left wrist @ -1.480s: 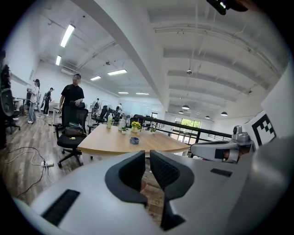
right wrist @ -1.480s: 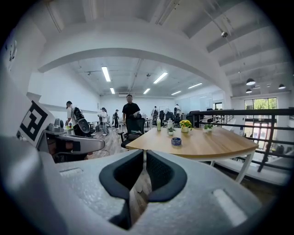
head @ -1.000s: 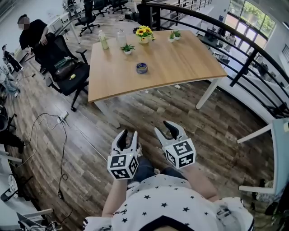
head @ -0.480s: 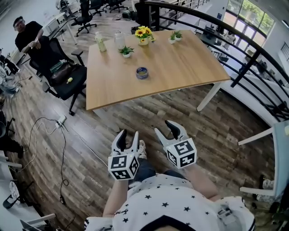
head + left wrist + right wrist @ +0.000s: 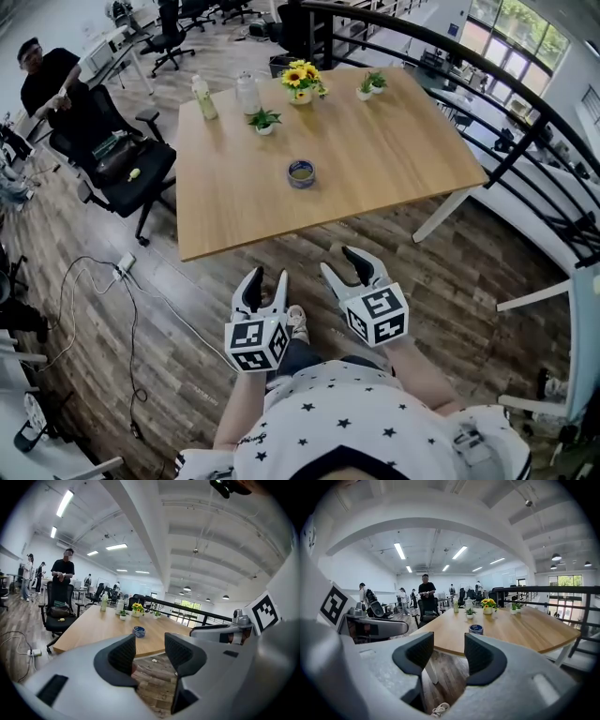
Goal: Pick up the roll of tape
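**Entry: standing off, nothing gripped**

The roll of tape (image 5: 301, 173) lies flat on the wooden surface (image 5: 403, 159), blue-sided, near the middle and somewhat toward my edge. Nothing touches it. Beyond it on the surface stand a small potted plant (image 5: 263, 120), a pot of sunflowers (image 5: 300, 79), a clear jar (image 5: 247, 94) and a pale bottle (image 5: 201, 97). Two more little plants (image 5: 371, 84) sit by the far edge. All are well apart from the tape.

My left tongs (image 5: 267, 279) and right tongs (image 5: 343, 266) hang side by side over the wood floor (image 5: 441, 272), short of the surface's near edge and pointing toward the tape. The left tongs are spread wide with nothing between them. The right tongs are opening, and their gap is empty too. In the right gripper view the tape shows just above that gap. My shoe (image 5: 297, 323) shows between the two marker cubes.

Left of the surface is a black office chair (image 5: 112, 164) with a person (image 5: 42, 80) beside it. A cable (image 5: 94, 272) loops on the floor. A dark railing (image 5: 525, 122) curves along the right.
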Motion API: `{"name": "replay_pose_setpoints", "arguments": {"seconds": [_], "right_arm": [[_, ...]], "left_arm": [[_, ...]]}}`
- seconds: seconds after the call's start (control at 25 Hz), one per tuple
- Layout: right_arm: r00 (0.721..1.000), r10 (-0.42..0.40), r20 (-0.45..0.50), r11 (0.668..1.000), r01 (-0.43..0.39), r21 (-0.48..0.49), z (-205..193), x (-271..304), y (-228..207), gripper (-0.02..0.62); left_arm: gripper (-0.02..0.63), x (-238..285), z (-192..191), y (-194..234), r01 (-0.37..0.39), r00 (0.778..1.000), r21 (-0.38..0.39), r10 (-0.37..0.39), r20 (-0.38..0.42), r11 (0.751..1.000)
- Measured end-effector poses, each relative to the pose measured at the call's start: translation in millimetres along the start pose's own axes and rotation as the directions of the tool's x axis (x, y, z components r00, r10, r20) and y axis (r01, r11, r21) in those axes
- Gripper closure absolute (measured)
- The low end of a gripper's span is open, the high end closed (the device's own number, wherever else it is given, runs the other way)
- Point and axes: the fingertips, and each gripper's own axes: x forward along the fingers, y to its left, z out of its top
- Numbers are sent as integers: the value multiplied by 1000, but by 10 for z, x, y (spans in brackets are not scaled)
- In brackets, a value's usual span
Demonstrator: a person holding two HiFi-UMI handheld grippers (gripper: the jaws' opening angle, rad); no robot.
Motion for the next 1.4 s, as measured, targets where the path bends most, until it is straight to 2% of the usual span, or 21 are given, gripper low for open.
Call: {"name": "replay_pose_setpoints", "arguments": {"seconds": [0.36, 0.6, 1.4], "right_arm": [[1000, -31, 5, 1000, 31, 2, 484, 767, -269, 408], [998, -54, 19, 999, 54, 6, 685, 1157, -398, 408], [991, -131, 8, 991, 131, 29, 936, 2055, -776, 408]], "left_arm": [[419, 680, 496, 440, 33, 999, 4, -33, -2, 999], [419, 1031, 676, 689, 56, 998, 1, -56, 1, 998], [419, 1854, 905, 1211, 122, 991, 20, -121, -55, 992]]}}
